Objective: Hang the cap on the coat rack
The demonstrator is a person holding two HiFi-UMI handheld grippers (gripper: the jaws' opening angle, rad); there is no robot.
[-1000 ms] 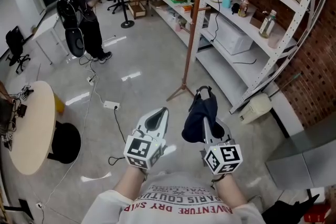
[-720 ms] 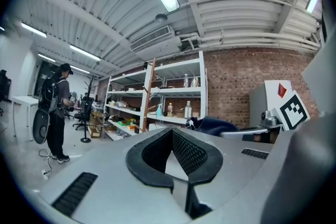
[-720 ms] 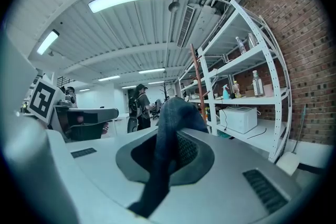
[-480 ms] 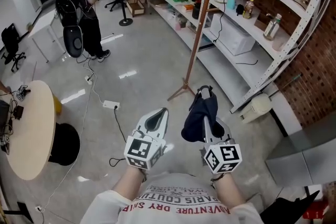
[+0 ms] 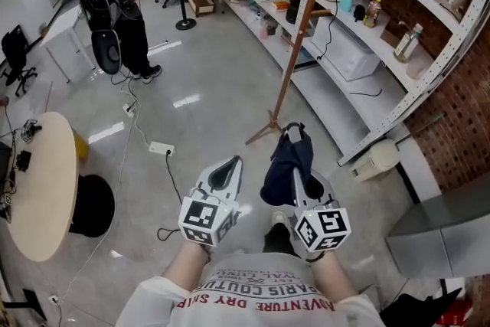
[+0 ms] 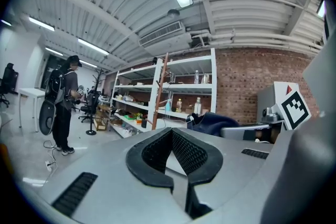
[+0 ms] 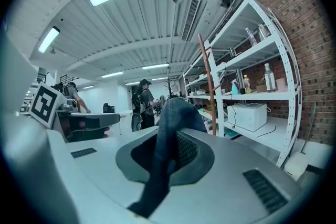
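One shelving unit [image 5: 325, 99]: along the brick wall [image 5: 459, 111], at the right edge of the floor [image 5: 207, 73].
Coat rack [image 5: 295, 42]: brown pole on spread feet, standing just before the shelving.
Cap [image 5: 285, 165]: dark blue, draped over the tips of the right gripper [image 5: 295, 178], near the rack's feet, not touching them.
Right gripper: jaws narrow, pinching the cap's fabric.
Left gripper [image 5: 223, 176]: jaws together, empty, beside the right.

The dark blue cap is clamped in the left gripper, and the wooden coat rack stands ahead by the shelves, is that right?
No: the cap is clamped in the right gripper, as the right gripper view shows; the left gripper holds nothing. The coat rack does stand ahead by the shelves.
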